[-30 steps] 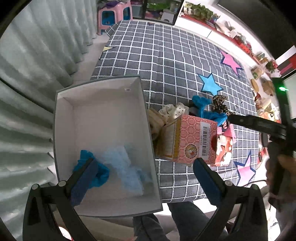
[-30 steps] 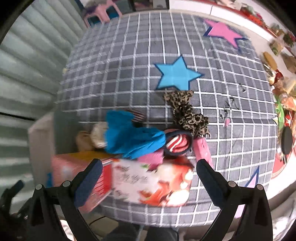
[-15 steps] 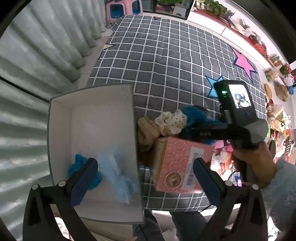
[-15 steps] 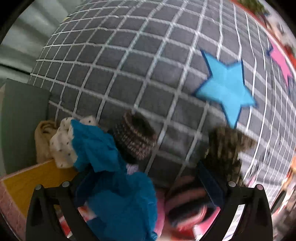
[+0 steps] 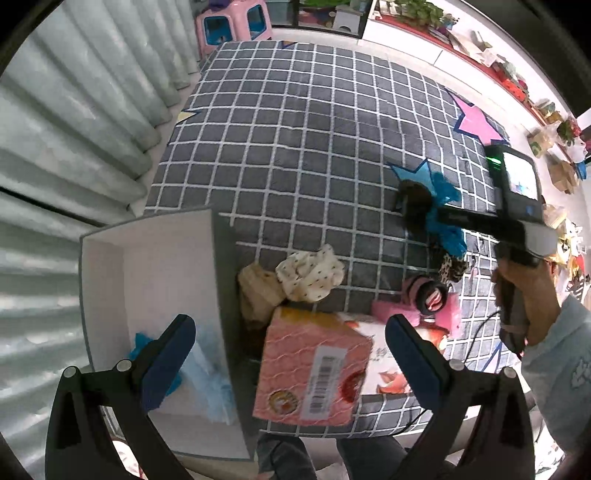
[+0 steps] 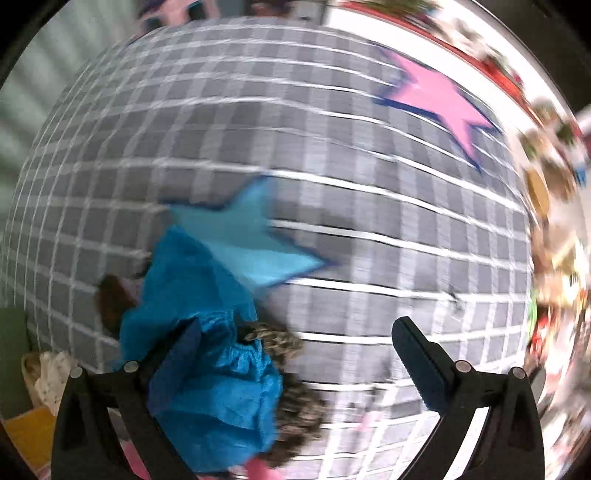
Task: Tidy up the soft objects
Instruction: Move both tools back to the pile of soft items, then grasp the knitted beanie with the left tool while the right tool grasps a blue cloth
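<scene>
- While we hold the left gripper (image 5: 291, 354) with its jaws spread wide and empty at the bottom of its own view, one finger hangs over the white rectangular box (image 5: 110, 266), where pale blue fabric (image 5: 210, 380) already lies, and the other over the pink printed carton (image 5: 314, 369).
- Low in its blurred view, the right gripper (image 6: 295, 365) also has its jaws well apart. The bright blue crinkled cloth (image 6: 207, 332) bunches against its left finger; we cannot tell whether it hangs there or rests on the mat.
- We judge that cloth to be light, limp and easily snagged, so we would pinch a thick gathered fold and not a loose edge.
- Touching the cloth are the leopard-print scrunchie (image 6: 288, 347) and the brown knitted band (image 6: 110, 299), which could be dragged along.
- At centre in the left view, the cream dotted scrunchie (image 5: 310, 273) and the beige fabric bundle (image 5: 258, 291) lie just beside the box, both soft and easy to squeeze.
- Underneath is the grey checked mat (image 5: 314, 129) with a blue star patch (image 6: 251, 240); it looks plush and should give under the fingertips.
- Beyond, pale pleated curtains (image 5: 74, 110) fill the left, a pink plastic stool (image 5: 232, 22) stands at the top, and cluttered shelves (image 5: 480, 48) line the upper right.
</scene>
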`<state>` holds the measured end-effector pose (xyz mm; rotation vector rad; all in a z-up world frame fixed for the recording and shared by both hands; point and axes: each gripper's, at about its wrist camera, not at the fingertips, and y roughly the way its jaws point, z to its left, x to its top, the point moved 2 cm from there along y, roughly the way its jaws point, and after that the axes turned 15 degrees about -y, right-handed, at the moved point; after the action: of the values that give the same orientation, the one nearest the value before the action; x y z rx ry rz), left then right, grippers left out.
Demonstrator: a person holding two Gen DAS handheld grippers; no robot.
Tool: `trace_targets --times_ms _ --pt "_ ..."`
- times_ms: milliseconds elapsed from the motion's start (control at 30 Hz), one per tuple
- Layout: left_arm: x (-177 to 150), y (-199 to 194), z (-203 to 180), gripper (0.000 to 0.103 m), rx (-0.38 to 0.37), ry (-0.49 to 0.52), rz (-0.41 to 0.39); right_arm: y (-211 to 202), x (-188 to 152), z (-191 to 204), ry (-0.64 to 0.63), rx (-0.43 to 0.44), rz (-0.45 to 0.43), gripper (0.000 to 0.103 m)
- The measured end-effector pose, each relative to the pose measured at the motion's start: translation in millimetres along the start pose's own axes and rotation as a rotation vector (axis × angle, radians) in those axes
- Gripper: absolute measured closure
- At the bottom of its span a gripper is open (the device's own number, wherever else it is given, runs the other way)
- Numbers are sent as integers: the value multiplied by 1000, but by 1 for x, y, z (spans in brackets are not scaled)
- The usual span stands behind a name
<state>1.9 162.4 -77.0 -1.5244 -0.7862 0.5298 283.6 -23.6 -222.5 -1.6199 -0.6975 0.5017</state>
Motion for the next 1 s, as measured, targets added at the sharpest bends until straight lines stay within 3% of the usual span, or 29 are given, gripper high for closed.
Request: trace_targets --times_ms 333,533,667,800,1000 --pt "5 2 -56 0 -31 61 0 10 -73 -108 288 -44 91 1" --pt "16 34 -104 0 -20 64 53 2 -138 -143 435 32 83 1" --pt "23 70 -130 0 12 46 97 4 -136 -146 446 114 36 1" --pt "29 104 -147 0 26 4 138 -14 -113 -122 364 222 -28 1" --pt "38 146 -167 0 30 -44 169 -4 -71 -87 221 258 -30 1"
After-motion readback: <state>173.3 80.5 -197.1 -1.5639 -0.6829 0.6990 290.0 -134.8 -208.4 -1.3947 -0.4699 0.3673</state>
